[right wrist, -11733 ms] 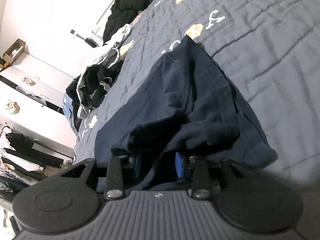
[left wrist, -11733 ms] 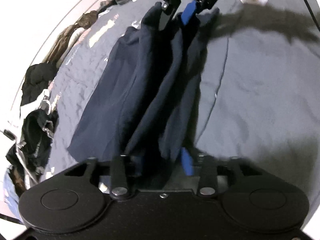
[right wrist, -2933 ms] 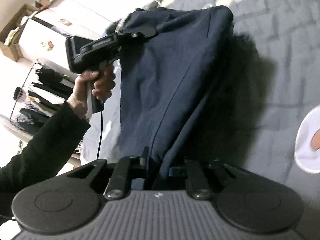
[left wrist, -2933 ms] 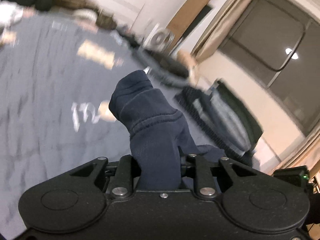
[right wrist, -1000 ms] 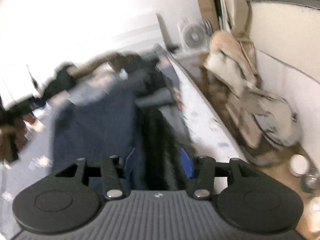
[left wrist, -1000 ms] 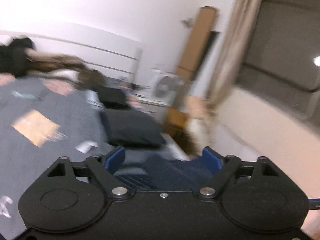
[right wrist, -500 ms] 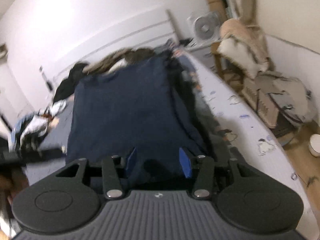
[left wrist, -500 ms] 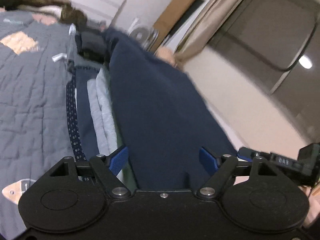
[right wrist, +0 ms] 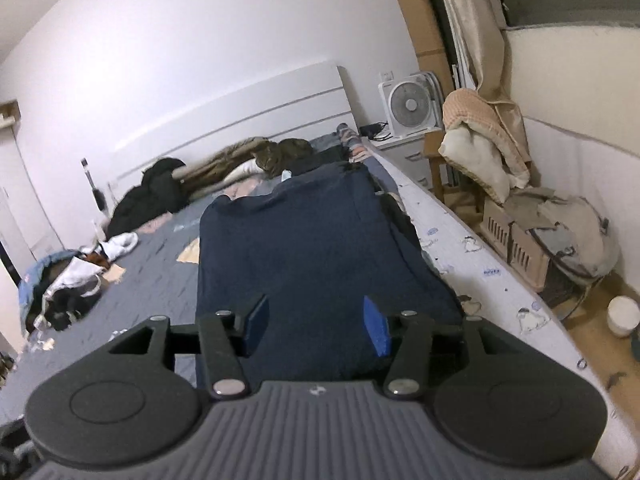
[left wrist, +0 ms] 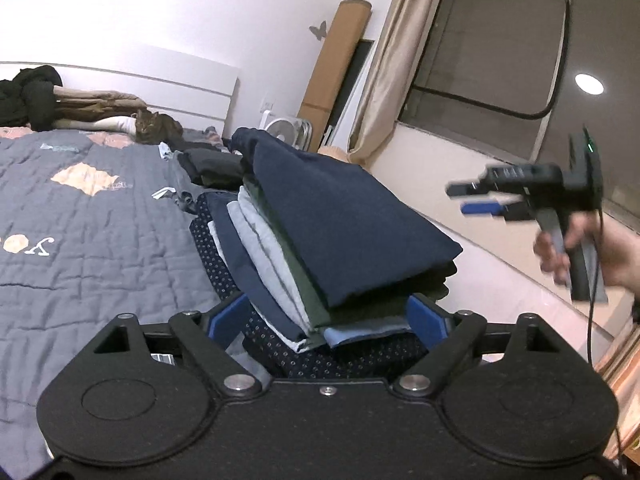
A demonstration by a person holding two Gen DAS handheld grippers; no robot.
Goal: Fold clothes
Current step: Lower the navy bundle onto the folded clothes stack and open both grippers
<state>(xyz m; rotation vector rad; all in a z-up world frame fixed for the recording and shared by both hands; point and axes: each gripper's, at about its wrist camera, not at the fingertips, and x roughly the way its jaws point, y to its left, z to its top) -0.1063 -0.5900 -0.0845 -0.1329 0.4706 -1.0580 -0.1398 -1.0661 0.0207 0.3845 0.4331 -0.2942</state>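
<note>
A folded navy garment (left wrist: pixel 348 220) lies on top of a stack of folded clothes (left wrist: pixel 280 280) at the bed's right edge. The right wrist view shows the same navy garment (right wrist: pixel 316 256) from above. My left gripper (left wrist: pixel 326 318) is open, its blue pads on either side of the stack's near end, holding nothing. My right gripper (right wrist: pixel 316 326) is open just above the navy garment's near edge. In the left wrist view that right gripper (left wrist: pixel 476 200) hangs to the right of the stack, held by a hand (left wrist: pixel 576 248).
The grey quilted bed (left wrist: pixel 80 232) stretches left. A cat (left wrist: pixel 154 126) lies by the white headboard (right wrist: pixel 240 116). Unfolded clothes (right wrist: pixel 68 284) are heaped on the bed's far left. A fan (right wrist: pixel 408 104), a chair with blankets (right wrist: pixel 480 144) and a bag (right wrist: pixel 572 236) crowd the floor on the right.
The navy garment was held by both grippers, carried over, and now rests on the stack. Both grippers have let go and opened; the right one has drawn back from the stack.
</note>
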